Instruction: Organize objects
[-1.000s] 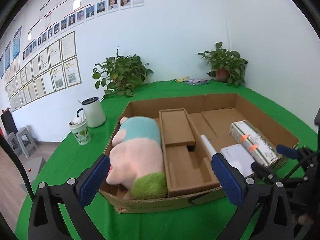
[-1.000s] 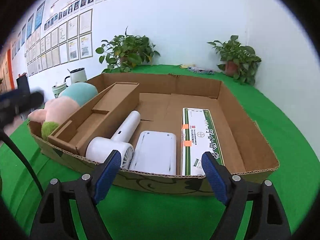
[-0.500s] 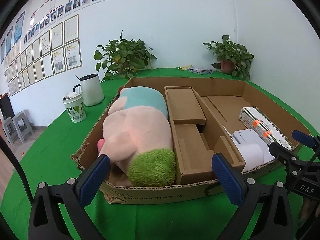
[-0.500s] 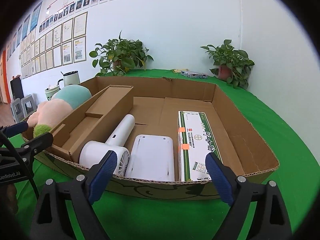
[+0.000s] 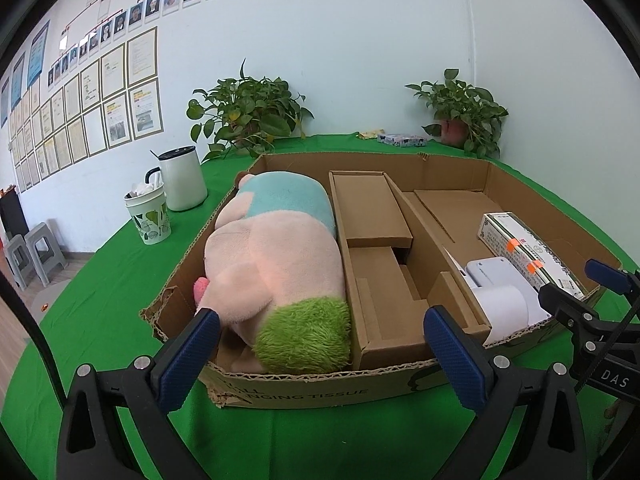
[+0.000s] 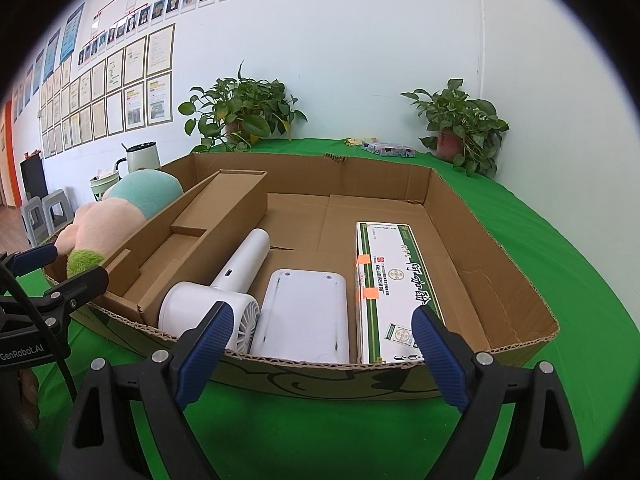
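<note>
A shallow cardboard box (image 5: 304,390) (image 6: 496,240) lies on the green table. In it lie a pink, teal and green plush toy (image 5: 272,260) (image 6: 120,216), a brown cardboard insert (image 5: 376,264) (image 6: 200,232), a white hair dryer (image 6: 224,292) (image 5: 502,306), a flat white device (image 6: 304,316) (image 5: 490,272) and a white and green carton (image 6: 388,284) (image 5: 528,248). My left gripper (image 5: 320,354) is open and empty before the box's near left edge. My right gripper (image 6: 320,350) is open and empty before the near right edge.
A white kettle (image 5: 180,180) and a patterned cup (image 5: 148,216) stand left of the box. Two potted plants (image 5: 248,116) (image 5: 464,112) and a small packet (image 5: 400,140) sit at the table's back by the wall. Grey stools (image 5: 32,252) stand on the floor at left.
Both grippers have shifted a little closer to the box's front edge and stay open. The left view has swung from the box's left side to its front. The objects have not moved.
</note>
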### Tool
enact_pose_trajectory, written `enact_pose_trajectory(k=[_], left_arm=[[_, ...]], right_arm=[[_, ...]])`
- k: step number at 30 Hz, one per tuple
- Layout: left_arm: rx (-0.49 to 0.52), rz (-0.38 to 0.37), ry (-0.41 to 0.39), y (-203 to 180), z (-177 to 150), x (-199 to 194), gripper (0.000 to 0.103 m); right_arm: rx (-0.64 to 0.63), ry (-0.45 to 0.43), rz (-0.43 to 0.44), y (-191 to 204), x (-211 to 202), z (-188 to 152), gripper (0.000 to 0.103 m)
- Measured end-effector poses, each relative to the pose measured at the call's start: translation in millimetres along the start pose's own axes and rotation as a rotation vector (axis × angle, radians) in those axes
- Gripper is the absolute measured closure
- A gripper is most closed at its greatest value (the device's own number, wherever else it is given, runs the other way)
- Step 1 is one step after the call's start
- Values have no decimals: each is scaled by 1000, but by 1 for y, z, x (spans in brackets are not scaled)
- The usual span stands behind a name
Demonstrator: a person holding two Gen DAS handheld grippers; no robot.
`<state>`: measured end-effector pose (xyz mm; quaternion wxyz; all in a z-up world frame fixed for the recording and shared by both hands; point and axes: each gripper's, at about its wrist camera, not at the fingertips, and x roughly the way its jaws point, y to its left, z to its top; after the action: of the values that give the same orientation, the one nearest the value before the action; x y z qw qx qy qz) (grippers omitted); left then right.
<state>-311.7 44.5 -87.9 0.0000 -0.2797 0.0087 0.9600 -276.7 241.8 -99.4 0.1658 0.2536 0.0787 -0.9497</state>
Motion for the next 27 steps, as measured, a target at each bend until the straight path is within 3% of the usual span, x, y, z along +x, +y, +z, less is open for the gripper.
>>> enact_pose_trajectory(k=[27], left_arm=[[-2,4,1,1,0,-2,0]], right_arm=[[5,4,-11,0,0,-2,8]])
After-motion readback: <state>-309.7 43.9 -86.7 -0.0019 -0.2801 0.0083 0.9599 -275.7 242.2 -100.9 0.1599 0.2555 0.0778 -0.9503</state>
